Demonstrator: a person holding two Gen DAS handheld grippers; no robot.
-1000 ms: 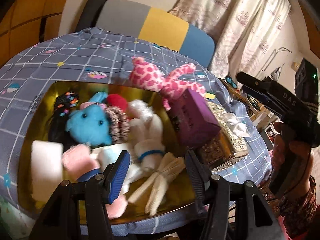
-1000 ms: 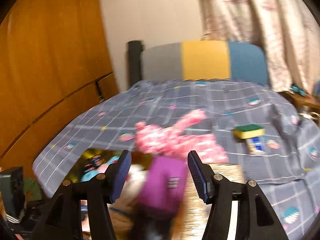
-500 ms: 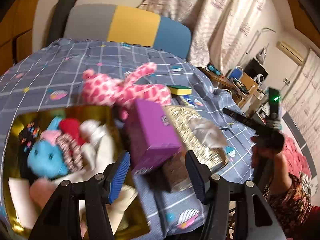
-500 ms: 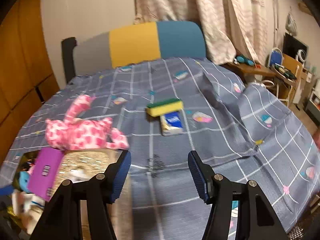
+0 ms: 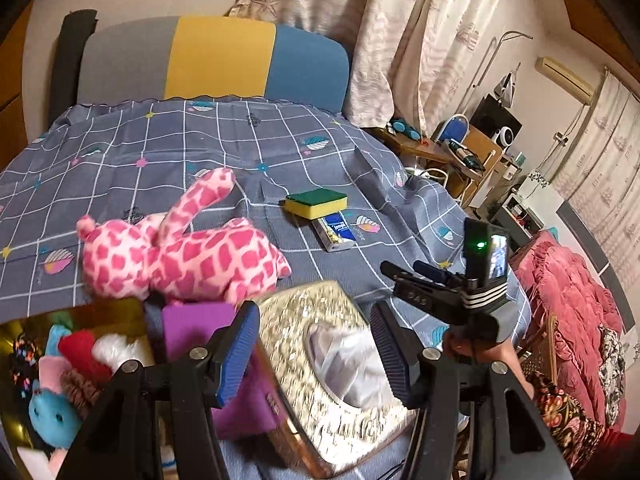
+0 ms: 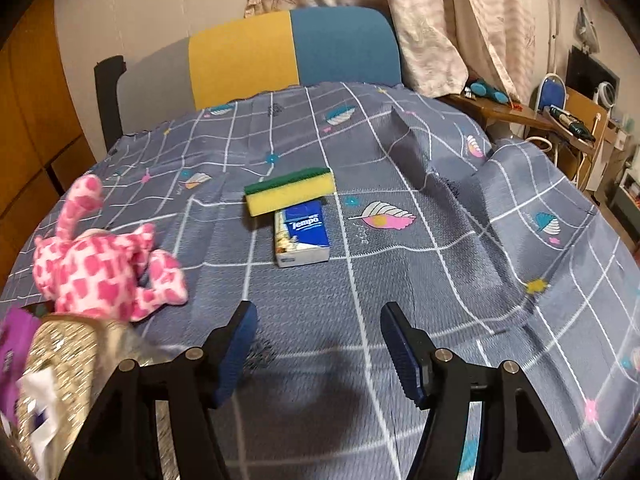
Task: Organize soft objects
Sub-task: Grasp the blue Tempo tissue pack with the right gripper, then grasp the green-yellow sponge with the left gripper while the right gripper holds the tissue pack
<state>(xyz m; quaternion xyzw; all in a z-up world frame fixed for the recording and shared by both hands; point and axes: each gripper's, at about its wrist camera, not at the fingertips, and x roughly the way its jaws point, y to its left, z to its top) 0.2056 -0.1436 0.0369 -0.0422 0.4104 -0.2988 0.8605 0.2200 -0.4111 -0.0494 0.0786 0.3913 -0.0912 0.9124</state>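
Down at six o'clock in the left wrist view, the left gripper [image 5: 314,350] stands part open with nothing held, though its arms cut across the purple box [image 5: 200,328] and the glittery gold tissue box [image 5: 320,312], both smeared by motion blur. At eight o'clock the gold tray [image 5: 100,308] runs off the frame edge; in it a blue plush [image 5: 54,414], something red and something white crowd together, hard to tell apart. At four o'clock the person's hand [image 5: 480,354] grips the right gripper from below, sleeve cut off.

From the right wrist view, the right gripper [image 6: 316,346] has just been widening its jaws; they stand apart over bare cloth with nothing between them. At nine o'clock the tissue box is a blur, half out of frame.

The surface is a grey-blue checked bedspread [image 6: 440,248], rumpled toward two o'clock. The pink spotted giraffe plush [image 6: 100,264] lies on its side at nine o'clock, touching the tissue box's far edge. Toward twelve o'clock, the yellow-green sponge [image 6: 290,196] rests partly atop the blue tissue packet [image 6: 302,236].

Farther off: a grey, yellow and blue headboard [image 6: 256,60], patterned curtains [image 6: 460,20], and a cluttered wooden desk [image 6: 520,112] at two o'clock.
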